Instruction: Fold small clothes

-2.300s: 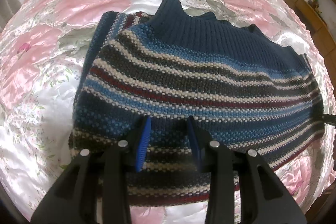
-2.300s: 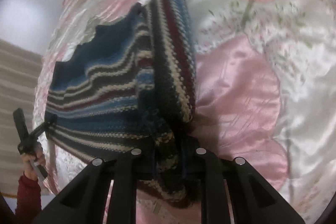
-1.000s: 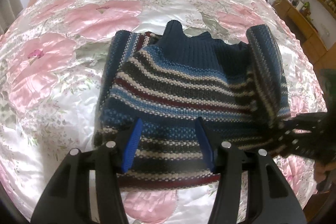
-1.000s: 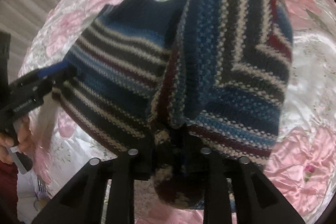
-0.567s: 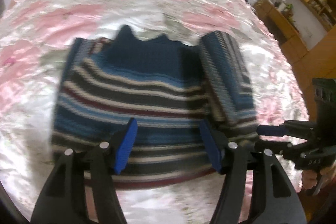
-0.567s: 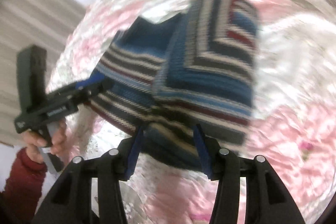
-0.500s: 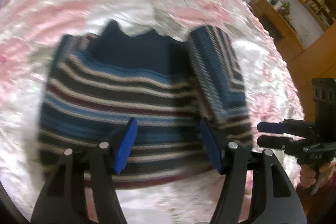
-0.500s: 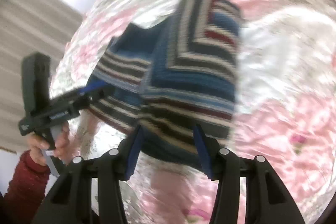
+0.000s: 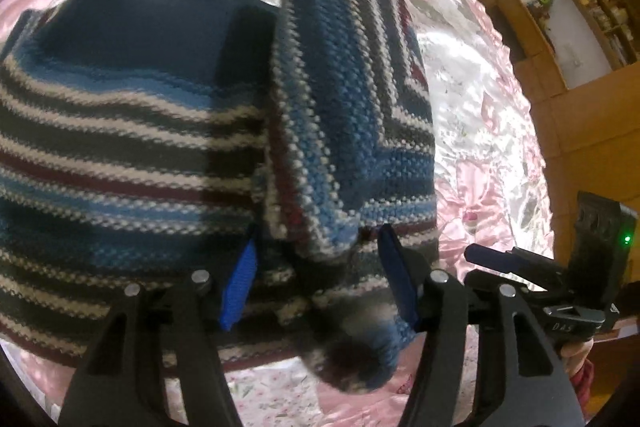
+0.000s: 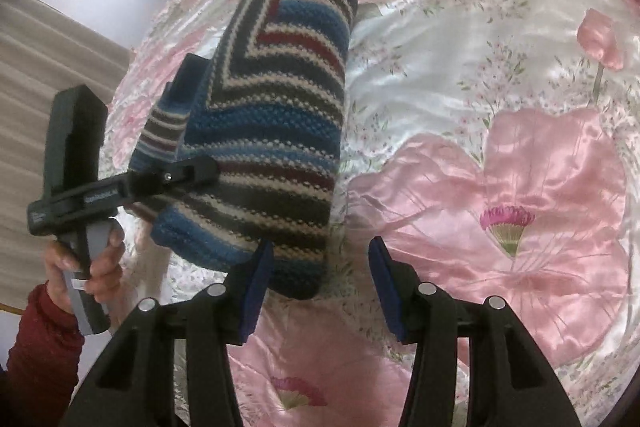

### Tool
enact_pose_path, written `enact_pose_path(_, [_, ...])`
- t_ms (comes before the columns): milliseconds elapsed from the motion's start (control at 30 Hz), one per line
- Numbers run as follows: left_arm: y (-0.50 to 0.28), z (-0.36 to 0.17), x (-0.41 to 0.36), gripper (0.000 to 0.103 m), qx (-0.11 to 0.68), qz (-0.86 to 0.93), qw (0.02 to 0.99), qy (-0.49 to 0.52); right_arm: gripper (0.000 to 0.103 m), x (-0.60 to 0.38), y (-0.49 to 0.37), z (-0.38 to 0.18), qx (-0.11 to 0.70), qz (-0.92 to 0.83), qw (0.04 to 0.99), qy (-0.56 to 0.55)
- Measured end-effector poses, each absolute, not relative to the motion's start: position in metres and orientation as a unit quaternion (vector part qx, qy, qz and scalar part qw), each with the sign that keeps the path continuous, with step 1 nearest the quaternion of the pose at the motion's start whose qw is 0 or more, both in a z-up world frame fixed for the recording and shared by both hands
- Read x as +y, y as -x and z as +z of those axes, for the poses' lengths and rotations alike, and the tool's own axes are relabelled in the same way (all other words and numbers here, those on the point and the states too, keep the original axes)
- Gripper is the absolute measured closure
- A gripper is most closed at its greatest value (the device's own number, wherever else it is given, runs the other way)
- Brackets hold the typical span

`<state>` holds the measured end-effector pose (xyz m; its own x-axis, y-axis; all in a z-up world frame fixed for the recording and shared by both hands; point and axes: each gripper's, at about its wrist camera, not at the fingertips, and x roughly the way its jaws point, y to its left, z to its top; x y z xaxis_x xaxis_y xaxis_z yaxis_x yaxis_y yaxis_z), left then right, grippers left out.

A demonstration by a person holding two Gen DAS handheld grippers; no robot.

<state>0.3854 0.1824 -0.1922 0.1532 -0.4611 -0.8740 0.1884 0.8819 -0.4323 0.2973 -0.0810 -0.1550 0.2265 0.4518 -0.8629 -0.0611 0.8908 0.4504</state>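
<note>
Striped knit sweater [image 9: 132, 131] lies on the pink flowery bedspread [image 10: 500, 107], its sleeve [image 9: 352, 115] folded over the body. Left gripper [image 9: 316, 287] has its jaws apart around the sleeve cuff. Right gripper [image 10: 316, 291] is spread wide too, holding nothing, just beside the sweater's edge.

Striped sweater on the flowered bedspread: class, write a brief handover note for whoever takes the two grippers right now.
Left gripper: open, over the sweater's lower edge, holding nothing.
Right gripper: open, empty, just off the folded side.
The sweater lies flat on the bedspread; the right sleeve and side panel are folded onto the body.
Done: right side fold.
Left: fold the other side if needed, then fold the sweater in half and smooth it.
</note>
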Motion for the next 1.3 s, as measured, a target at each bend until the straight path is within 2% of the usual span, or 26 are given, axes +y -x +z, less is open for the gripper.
enact_pose_path(33, [-0.387,-0.193,0.178,0.045,0.615,-0.218,0.750,0.111,0.052,-0.081,-0.297,-0.157,0.600,0.169,0.764,-0.166])
enact_pose_path(100, [-0.390,-0.194,0.175,0.054,0.616,-0.217,0.746,0.127,0.052,-0.079,-0.295,-0.160,0.600,0.171,0.763,-0.166])
enact_pose_path(167, [-0.389,-0.194,0.172,0.073,0.613,-0.224,0.745,0.136,0.052,-0.076,-0.292,-0.161,0.600,0.169,0.766,-0.159])
enact_pose_path(367, [-0.387,-0.184,0.163,0.084,0.591,-0.220,0.765,0.129,0.052,-0.082,-0.291,-0.165,0.600,0.162,0.766,-0.166])
enact_pose_path(600, [-0.377,-0.153,0.190,0.087,0.543,-0.222,0.797,0.139,0.052,-0.096,-0.286,-0.168,0.601,0.154,0.764,-0.179])
enact_pose_path(767, [-0.372,-0.126,0.212,0.087,0.514,-0.221,0.822,0.105,0.052,-0.096,-0.283,-0.175,0.605,0.155,0.759,-0.185])
enact_pose_path(1300, [-0.369,-0.099,0.332,0.088,0.500,-0.155,0.844,0.118,0.052,-0.044,-0.294,-0.180,0.613,0.198,0.750,-0.153])
